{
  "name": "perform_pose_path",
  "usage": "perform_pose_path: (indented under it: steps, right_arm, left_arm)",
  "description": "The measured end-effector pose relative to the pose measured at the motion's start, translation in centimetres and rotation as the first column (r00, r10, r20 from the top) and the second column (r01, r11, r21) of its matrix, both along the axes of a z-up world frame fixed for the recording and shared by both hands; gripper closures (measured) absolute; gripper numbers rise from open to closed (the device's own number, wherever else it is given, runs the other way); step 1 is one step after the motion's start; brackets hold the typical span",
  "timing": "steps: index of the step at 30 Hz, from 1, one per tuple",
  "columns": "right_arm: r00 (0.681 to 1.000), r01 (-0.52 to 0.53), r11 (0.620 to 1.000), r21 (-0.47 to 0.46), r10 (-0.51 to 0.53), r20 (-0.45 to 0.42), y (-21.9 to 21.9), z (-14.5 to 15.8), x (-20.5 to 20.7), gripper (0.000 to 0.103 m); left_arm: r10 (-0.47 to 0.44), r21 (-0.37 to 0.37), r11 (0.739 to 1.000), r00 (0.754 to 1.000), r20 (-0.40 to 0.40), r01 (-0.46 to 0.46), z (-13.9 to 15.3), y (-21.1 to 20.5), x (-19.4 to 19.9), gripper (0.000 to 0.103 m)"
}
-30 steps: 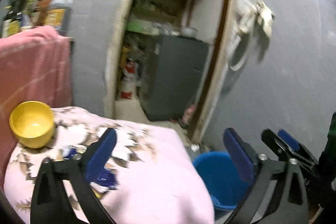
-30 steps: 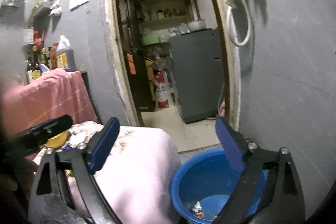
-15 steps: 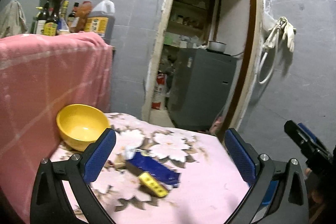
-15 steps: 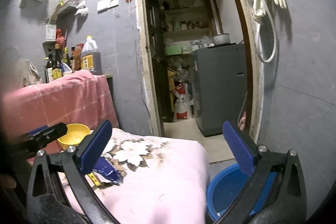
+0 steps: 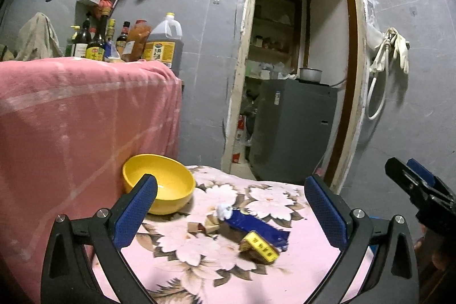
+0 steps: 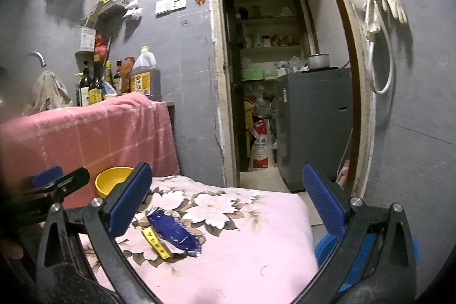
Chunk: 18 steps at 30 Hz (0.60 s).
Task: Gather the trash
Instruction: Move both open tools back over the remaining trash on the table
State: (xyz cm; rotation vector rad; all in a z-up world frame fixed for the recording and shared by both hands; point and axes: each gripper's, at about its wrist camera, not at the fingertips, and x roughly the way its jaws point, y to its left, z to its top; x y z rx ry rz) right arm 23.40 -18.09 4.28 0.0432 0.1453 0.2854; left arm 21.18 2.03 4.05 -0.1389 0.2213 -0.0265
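Since a second ago both views have swung from the blue bin up and left onto the flowered counter. Judgement: one drop is finished and the next pickup is being lined up.

Left claw: jaws wide apart, empty, hovering above the near edge of the counter. Right claw: jaws wide apart, empty, further right.

Remaining trash: a blue wrapper near the counter's middle, a yellow strip touching its near side, a white scrap at its far end. A yellow bowl stands to the far left.

View differences: only the right view shows the bin, low at right beside the counter, mostly hidden by the claw. Only the left view resolves the white scrap clearly.
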Motion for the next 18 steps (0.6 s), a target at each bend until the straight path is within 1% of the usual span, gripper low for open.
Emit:
perform_pose_path:
  steps: [4, 8, 15, 18]
  right_arm:
    - [0.999, -0.030, 0.999, -0.019, 0.029, -0.019, 1.3, -0.9, 0.6, 0.000]
    - [0.997, -0.050, 0.998, -0.041, 0.048, -0.064, 2.5, -2.1, 1.7, 0.000]
    - [0.982, -0.089, 0.994, -0.068, 0.076, -0.170, 3.8, -4.2, 4.1, 0.000]
    - [0.973, -0.105, 0.991, -0.083, 0.086, -0.213, 4.3, -5.0, 5.2, 0.000]
  left_arm:
    - [0.018, 0.006, 1.000, 1.000, -0.006, -0.018, -0.7, 0.9, -0.1, 0.002]
    - [0.034, 0.000, 0.999, 0.999, -0.031, -0.034, -1.6, 1.9, 0.3, 0.002]
    - [0.060, -0.008, 0.998, 0.993, -0.104, -0.061, -3.3, 3.4, 1.6, 0.002]
    - [0.066, -0.001, 0.998, 0.986, -0.150, -0.067, -4.1, 3.7, 2.6, 0.002]
